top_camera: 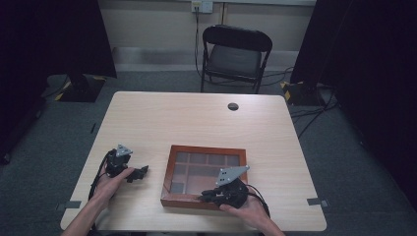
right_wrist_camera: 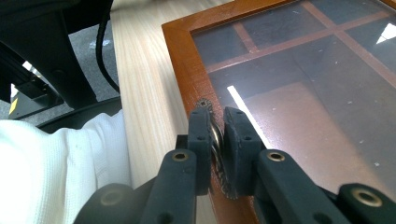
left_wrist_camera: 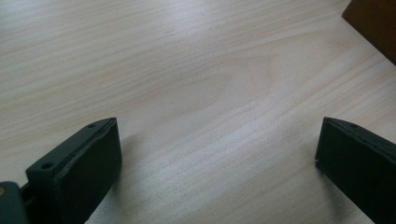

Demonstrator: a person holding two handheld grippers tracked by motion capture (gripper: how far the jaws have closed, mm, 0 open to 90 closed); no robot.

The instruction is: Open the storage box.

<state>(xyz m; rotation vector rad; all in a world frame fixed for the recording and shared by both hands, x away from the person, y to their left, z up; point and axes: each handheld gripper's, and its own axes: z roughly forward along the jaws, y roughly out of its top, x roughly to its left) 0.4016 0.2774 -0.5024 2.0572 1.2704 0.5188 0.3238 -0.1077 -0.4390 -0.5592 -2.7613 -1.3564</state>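
A brown wooden box with a glass lid and several compartments lies near the table's front edge, right of the middle. My right gripper reaches it from the front. In the right gripper view the right gripper is shut on a small metal latch at the edge of the box's frame. My left gripper rests on the table to the left of the box. Its jaws stand wide open over bare wood, with a corner of the box at the upper right.
The light wooden table has a round cable hole near its far edge. A black folding chair stands behind the table. Dark curtains hang on both sides. A white garment shows beside the table's edge.
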